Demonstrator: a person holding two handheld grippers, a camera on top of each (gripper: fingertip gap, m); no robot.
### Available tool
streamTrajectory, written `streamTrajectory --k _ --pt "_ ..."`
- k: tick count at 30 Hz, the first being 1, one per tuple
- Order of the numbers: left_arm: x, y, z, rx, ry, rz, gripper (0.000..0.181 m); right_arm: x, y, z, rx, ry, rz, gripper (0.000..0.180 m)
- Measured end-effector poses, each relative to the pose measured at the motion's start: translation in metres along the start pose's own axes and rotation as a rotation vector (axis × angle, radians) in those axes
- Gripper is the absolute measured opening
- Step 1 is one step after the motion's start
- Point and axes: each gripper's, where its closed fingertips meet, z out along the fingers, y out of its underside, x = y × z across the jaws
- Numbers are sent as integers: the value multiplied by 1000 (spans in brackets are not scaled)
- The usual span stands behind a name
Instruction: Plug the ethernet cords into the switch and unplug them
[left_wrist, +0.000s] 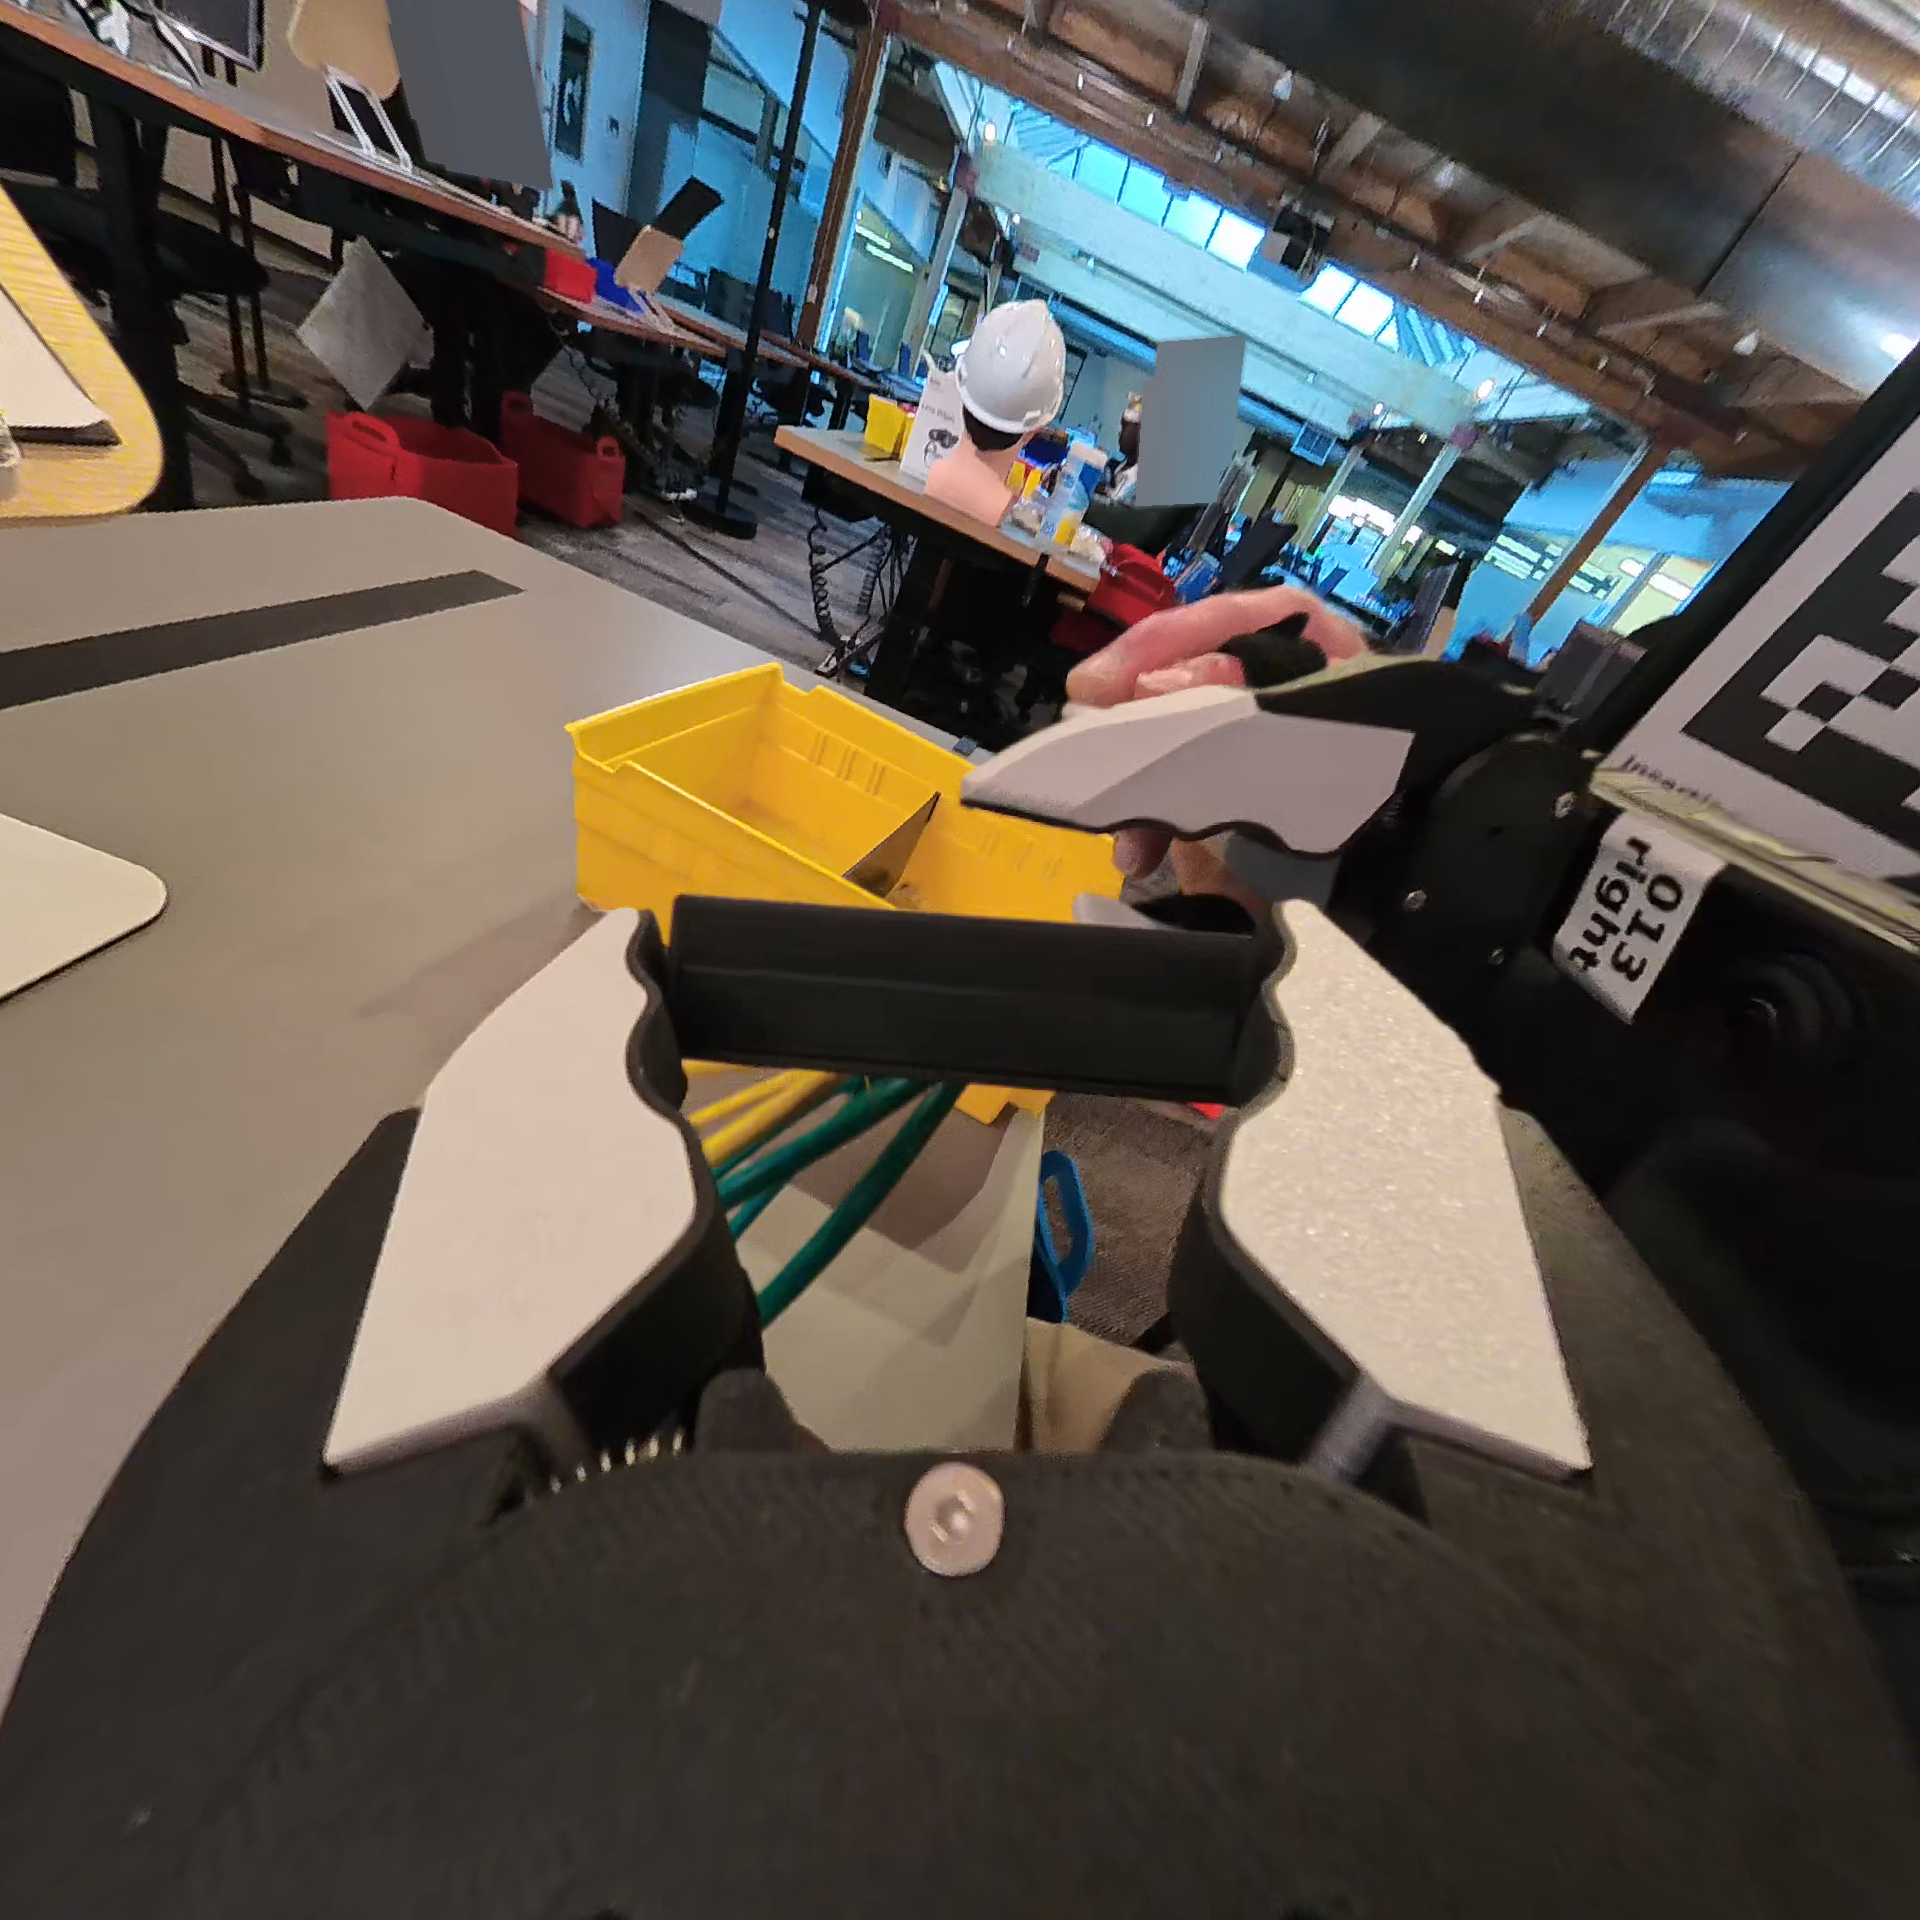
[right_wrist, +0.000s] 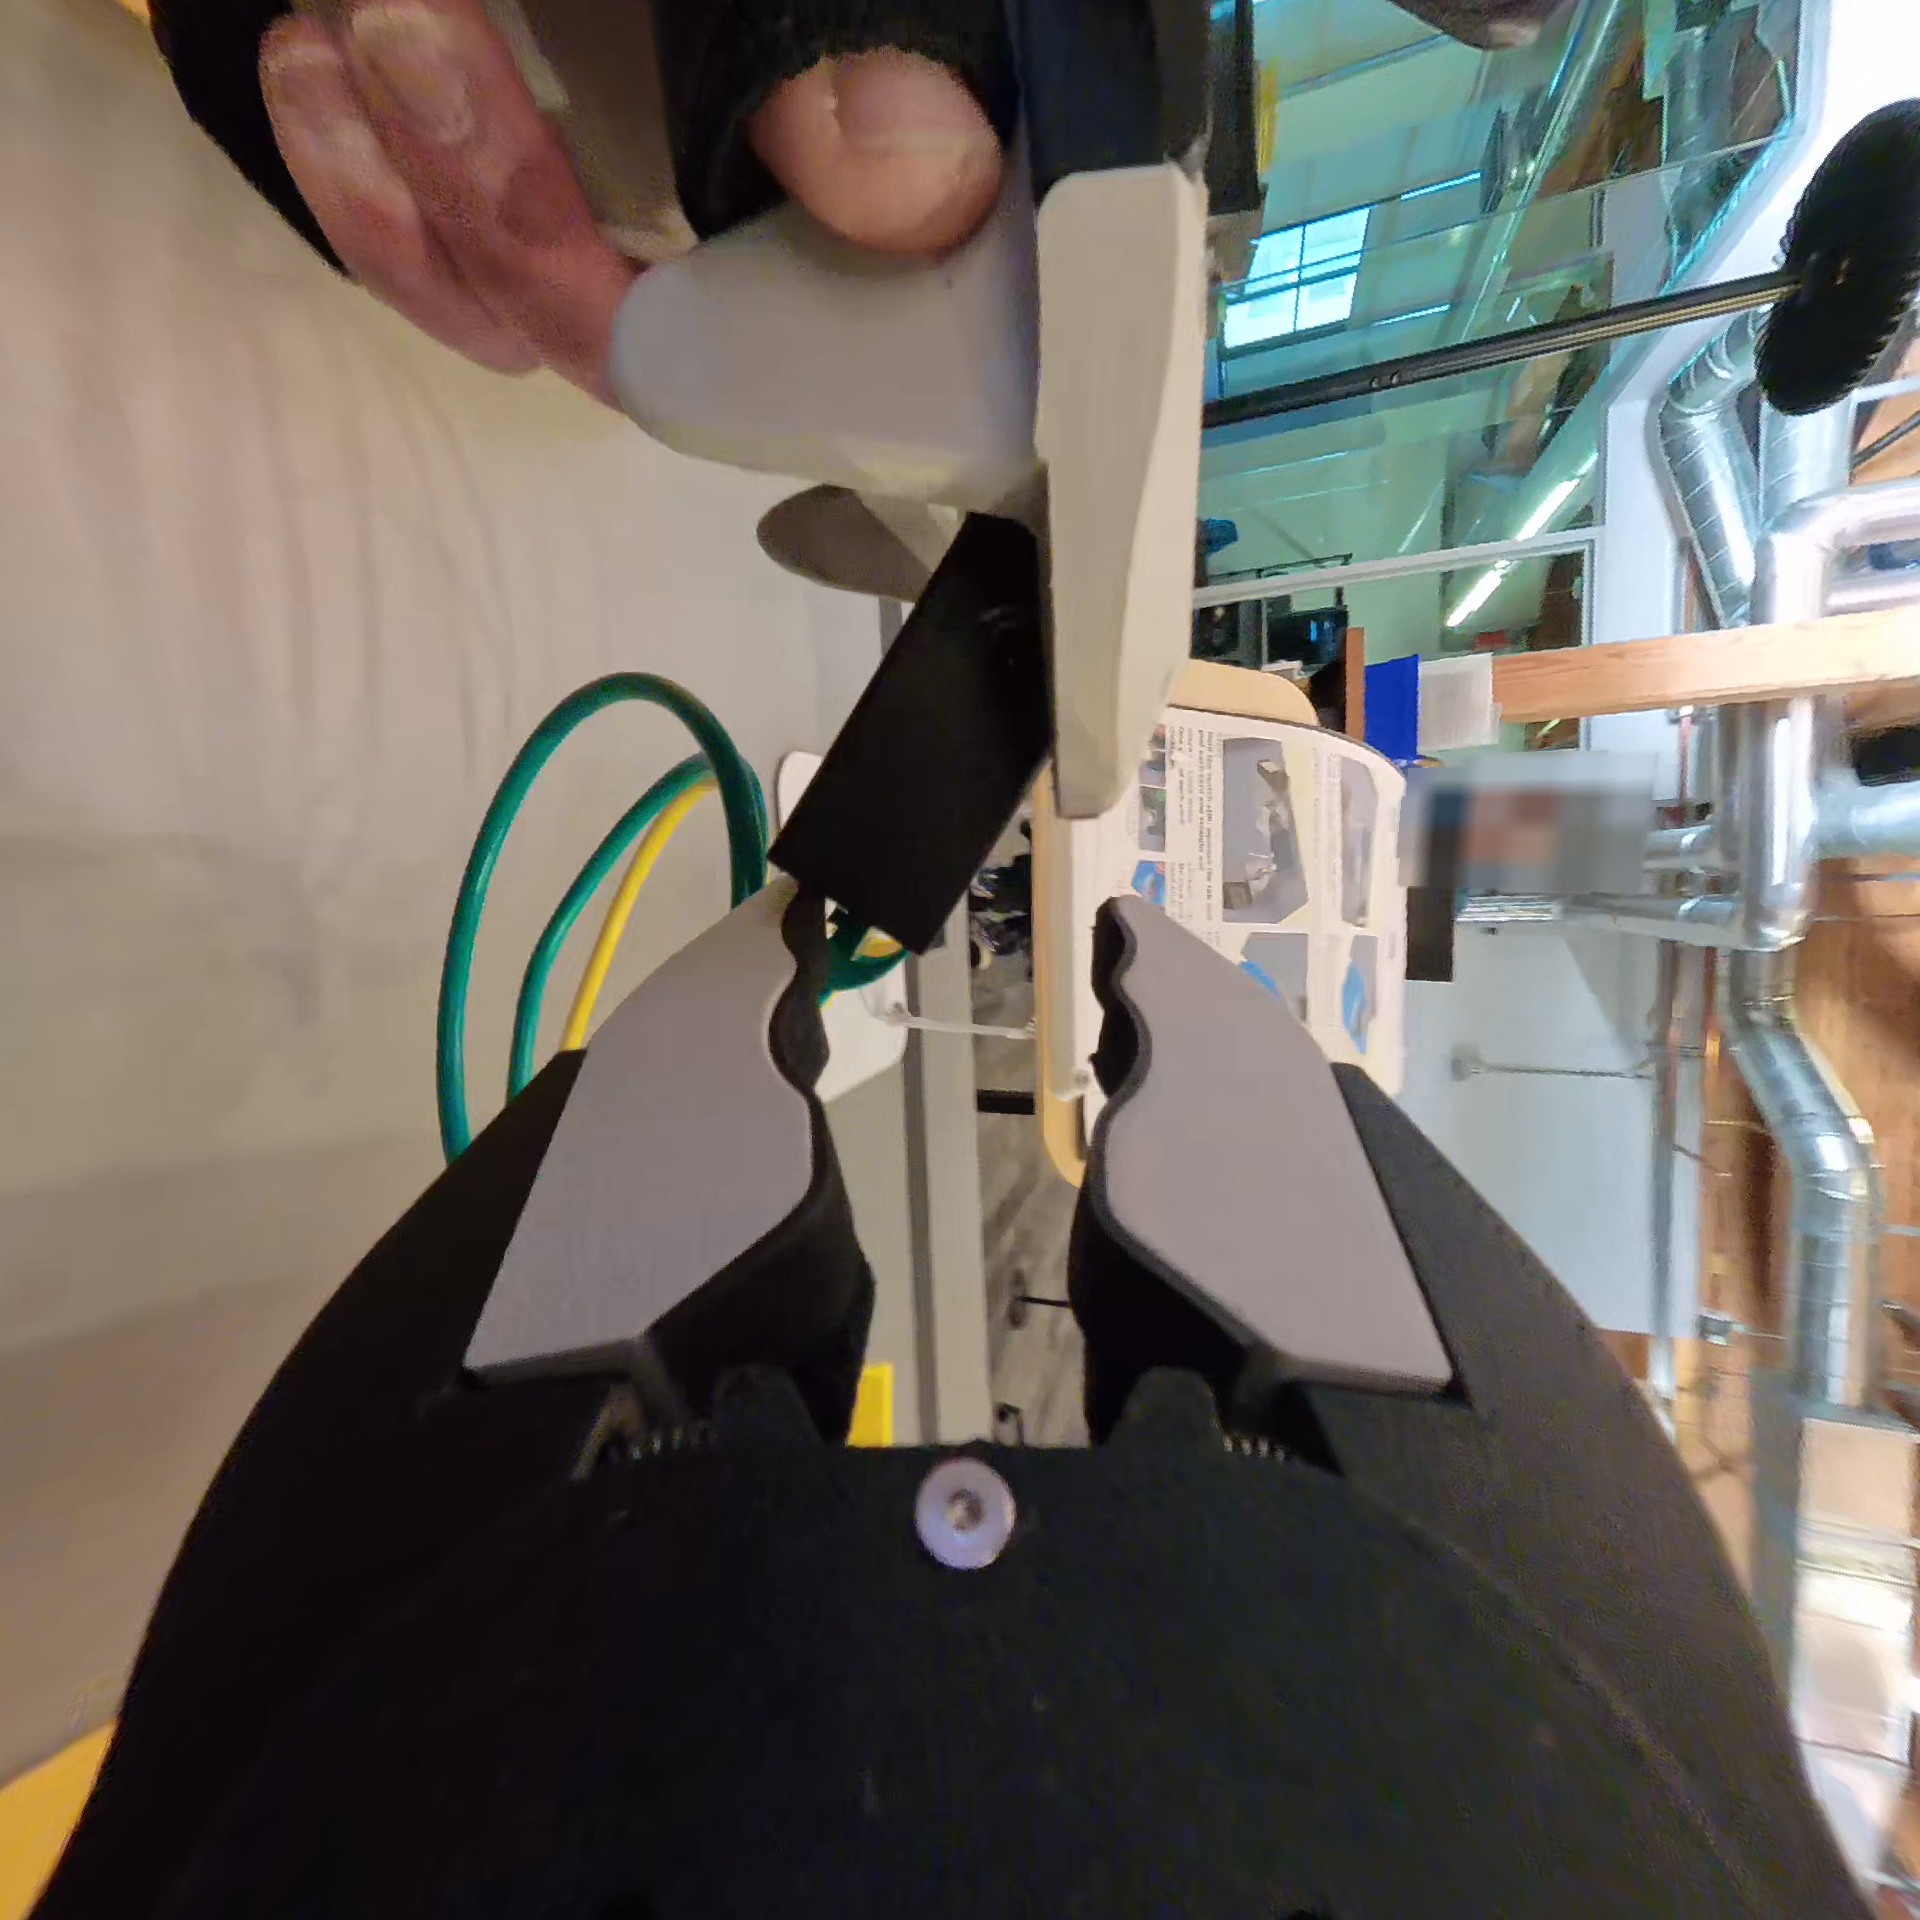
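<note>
Black switch (left_wrist: 956, 997) is clamped in left tool (left_wrist: 961, 1003). Right tool (right_wrist: 961, 997) is held apart, nothing gripped. Green cords (right_wrist: 488, 894) seen x2, yellow cord (right_wrist: 613, 935) x1; yellow bin (left_wrist: 727, 790) sits on counter (left_wrist: 312, 779).

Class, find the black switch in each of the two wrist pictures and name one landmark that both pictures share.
Left wrist view: the black switch lies across the centre, clamped between the left gripper fingers.
Right wrist view: the switch is tilted, upper centre, just beyond the open right gripper.
Shared landmark: the green cords trailing from it.
</note>
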Motion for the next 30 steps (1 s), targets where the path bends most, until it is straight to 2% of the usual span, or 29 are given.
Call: streamTrajectory --k 19,23,28,30 --pt "-11 4 3 47 -12 -129 103 -40 -2 1 53 -68 318 45" --pt "-12 4 3 55 -20 -138 102 -49 -4 1 55 -111 393 42" --pt "-18 1 1 82 -43 -159 101 -62 -10 7 65 -205 510 51" --pt "-17 0 2 99 -36 -183 102 -73 -16 13 83 -293 582 51"
